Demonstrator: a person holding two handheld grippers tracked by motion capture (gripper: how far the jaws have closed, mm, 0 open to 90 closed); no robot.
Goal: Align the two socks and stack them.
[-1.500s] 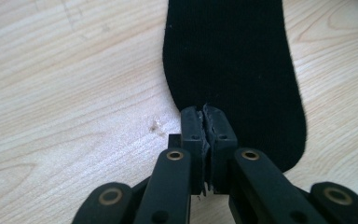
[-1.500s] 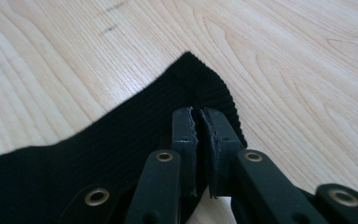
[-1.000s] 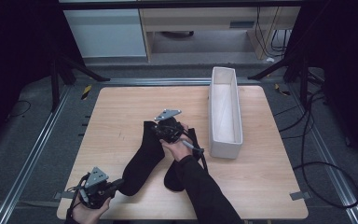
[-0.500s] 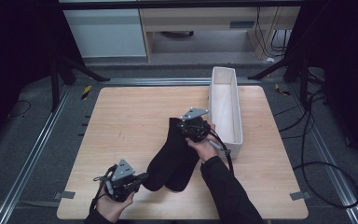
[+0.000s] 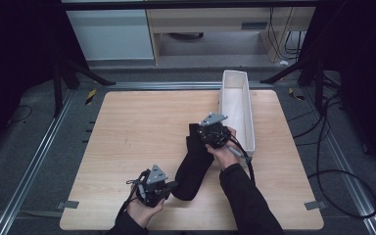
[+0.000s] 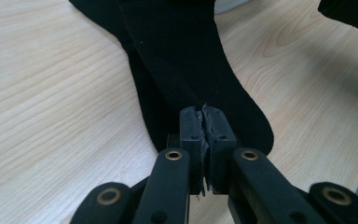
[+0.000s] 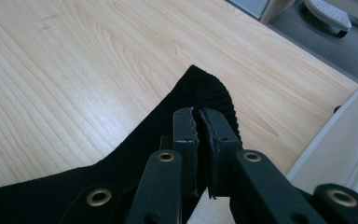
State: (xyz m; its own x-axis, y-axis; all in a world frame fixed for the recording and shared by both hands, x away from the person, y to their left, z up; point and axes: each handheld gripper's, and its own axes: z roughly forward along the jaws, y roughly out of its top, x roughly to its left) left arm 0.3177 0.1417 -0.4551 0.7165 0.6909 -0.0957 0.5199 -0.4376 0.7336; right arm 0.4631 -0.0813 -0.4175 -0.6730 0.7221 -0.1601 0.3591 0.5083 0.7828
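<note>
Stretched diagonally across the table (image 5: 127, 127), the black socks (image 5: 194, 164) run from the left gripper (image 5: 169, 187), pinching the near toe, to the right gripper (image 5: 206, 133), clamping the far cuff beside the white bin (image 5: 247, 117).

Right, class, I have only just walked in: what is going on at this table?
A person is working at a wooden table with a claw in each hand. Both claws are shut on black socks that lie stretched between them. The left claw pinches the rounded toe end near the table's front edge, and the right claw pinches the ribbed cuff end. That cuff end lies close beside a long white tray at the right of the table. The socks lie flat on the wood, outside the tray.
</note>
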